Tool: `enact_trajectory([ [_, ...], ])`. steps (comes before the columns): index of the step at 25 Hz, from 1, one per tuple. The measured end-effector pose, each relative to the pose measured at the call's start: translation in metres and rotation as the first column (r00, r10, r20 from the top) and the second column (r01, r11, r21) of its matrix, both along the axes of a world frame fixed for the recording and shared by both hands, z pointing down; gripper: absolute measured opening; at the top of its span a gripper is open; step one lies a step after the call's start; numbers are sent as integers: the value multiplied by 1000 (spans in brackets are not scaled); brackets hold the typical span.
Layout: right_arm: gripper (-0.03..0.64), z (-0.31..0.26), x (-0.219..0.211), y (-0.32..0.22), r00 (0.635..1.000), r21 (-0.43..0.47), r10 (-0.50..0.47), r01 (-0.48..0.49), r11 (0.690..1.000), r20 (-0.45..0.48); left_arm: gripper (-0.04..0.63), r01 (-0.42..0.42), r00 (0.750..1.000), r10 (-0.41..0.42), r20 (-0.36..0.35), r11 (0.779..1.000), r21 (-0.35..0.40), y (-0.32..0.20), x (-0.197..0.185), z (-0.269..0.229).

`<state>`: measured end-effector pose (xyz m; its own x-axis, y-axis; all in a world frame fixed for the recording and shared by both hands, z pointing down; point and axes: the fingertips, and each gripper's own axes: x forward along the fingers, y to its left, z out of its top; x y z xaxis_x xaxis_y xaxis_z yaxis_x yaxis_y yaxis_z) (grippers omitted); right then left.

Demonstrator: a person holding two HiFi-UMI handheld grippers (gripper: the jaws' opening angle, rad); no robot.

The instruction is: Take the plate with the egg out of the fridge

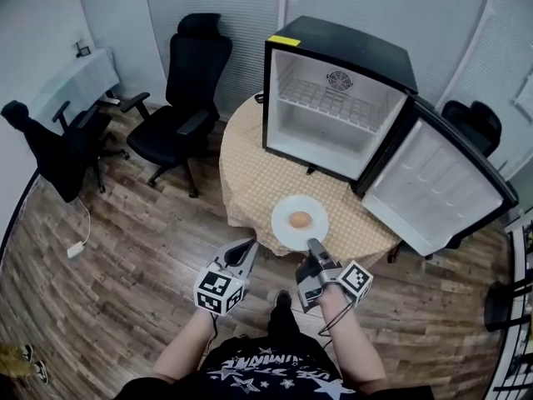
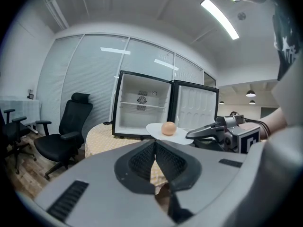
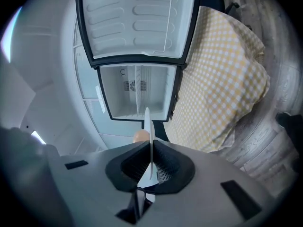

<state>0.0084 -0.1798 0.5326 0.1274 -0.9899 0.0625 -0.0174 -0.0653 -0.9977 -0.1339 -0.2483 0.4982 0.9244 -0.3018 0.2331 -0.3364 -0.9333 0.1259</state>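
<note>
A white plate (image 1: 293,233) with a brown egg (image 1: 300,220) on it hangs level over the near edge of the round table (image 1: 258,182). My right gripper (image 1: 314,245) is shut on the plate's near rim. In the right gripper view the plate (image 3: 148,131) stands edge-on between the pads, with the egg (image 3: 140,136) just behind. The black mini fridge (image 1: 337,98) stands open on the table, its shelves bare. My left gripper (image 1: 247,247) hovers left of the plate, shut and holding nothing. From the left gripper view the plate (image 2: 176,136) and egg (image 2: 168,128) show ahead, beside the right gripper (image 2: 191,135).
The fridge door (image 1: 437,186) swings out to the right. A yellow checked cloth covers the table. Black office chairs (image 1: 187,82) (image 1: 58,148) stand to the left on the wood floor, and another chair (image 1: 476,123) is behind the door. A white desk (image 1: 75,82) is at the far left.
</note>
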Motion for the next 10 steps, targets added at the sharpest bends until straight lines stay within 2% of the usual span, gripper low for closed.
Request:
enact_trajectory([
  [10, 32, -4, -62, 63, 999, -8, 51, -52, 999, -8, 8, -13, 1000, 13, -11, 1000, 22, 51, -69, -5],
])
